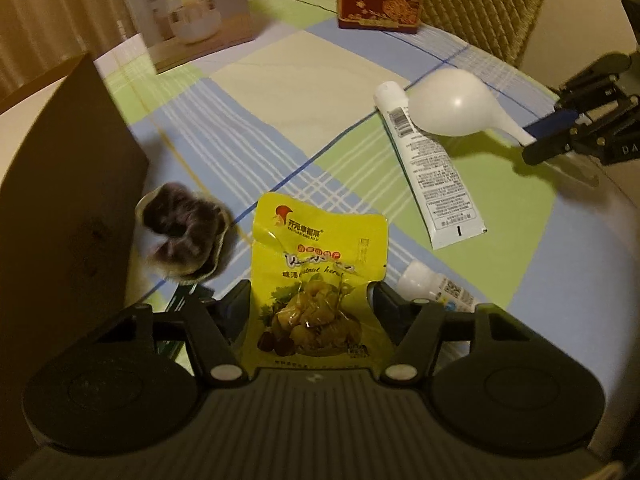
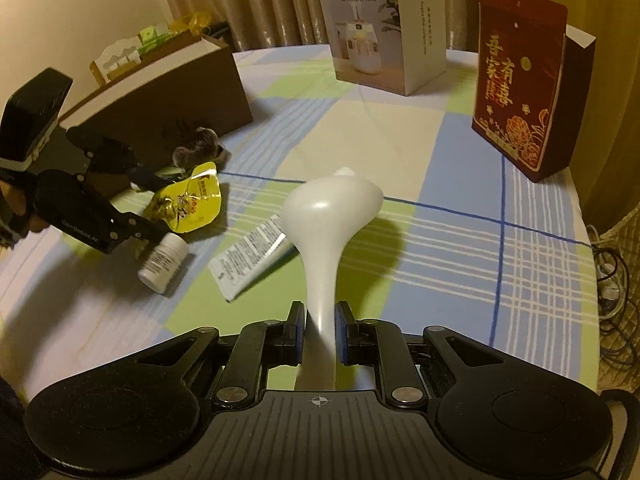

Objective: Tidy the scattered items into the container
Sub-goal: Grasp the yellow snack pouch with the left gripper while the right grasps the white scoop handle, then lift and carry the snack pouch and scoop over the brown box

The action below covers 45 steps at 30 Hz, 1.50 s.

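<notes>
My left gripper [image 1: 310, 304] is shut on a yellow snack pouch [image 1: 316, 280], held just above the cloth; the pouch also shows in the right wrist view [image 2: 188, 204]. My right gripper [image 2: 320, 332] is shut on the handle of a white plastic spoon [image 2: 324, 216], lifted above the table; the spoon also shows in the left wrist view [image 1: 452, 108]. A white tube [image 1: 432, 172] lies flat under the spoon. A small white bottle [image 2: 162, 264] lies on its side. A dark furry scrunchie [image 1: 182, 232] lies beside the brown cardboard box [image 1: 68, 184], the container.
A humidifier carton [image 2: 384, 36] and a red gift box [image 2: 524, 96] stand at the back of the round table with its checked cloth [image 2: 460, 240]. A woven chair [image 1: 484, 0] stands behind. Cables [image 2: 616, 280] lie on the floor at right.
</notes>
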Available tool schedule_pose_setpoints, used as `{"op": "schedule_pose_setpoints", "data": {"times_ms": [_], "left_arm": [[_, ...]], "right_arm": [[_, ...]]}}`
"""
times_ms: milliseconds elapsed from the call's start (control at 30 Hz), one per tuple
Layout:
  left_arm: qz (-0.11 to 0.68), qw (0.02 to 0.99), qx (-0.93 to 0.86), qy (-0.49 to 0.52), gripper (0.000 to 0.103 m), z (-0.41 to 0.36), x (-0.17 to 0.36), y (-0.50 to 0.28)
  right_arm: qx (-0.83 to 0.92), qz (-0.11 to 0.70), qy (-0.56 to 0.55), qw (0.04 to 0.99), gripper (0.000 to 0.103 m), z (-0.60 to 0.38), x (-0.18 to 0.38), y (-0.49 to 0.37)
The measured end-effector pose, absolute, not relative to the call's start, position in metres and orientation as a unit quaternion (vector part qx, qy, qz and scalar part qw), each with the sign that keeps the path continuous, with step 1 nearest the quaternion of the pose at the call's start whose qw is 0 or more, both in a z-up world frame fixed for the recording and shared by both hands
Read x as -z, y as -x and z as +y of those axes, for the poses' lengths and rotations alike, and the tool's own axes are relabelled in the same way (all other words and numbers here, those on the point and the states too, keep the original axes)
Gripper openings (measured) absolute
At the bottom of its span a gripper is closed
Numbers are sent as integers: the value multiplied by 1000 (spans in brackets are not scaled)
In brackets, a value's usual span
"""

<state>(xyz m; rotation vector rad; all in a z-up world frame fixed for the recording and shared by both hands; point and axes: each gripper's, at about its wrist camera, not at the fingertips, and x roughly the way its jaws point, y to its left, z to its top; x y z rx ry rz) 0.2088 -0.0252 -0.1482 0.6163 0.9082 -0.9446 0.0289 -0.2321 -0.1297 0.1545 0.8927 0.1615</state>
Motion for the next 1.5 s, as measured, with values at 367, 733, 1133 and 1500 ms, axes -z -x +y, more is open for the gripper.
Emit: {"op": "schedule_pose_setpoints", "data": {"times_ms": [367,733,1133,1500], "left_arm": [[419,783,392,-239,57,6,123,-191],[430,799,365,-208,57,29,116,-173],[432,808,350,-197,57,37,112,-166],[426,815,342,-191,57,44,102,-156]], "right_arm": [[-92,432,-88,893,3,-213,124,-28],[-86,449,-35,889,54,-198,129,-23],[-81,453,-22,887,55,-190,145,-18],[-79,449,-12,890,20,-187,135,-17]]}}
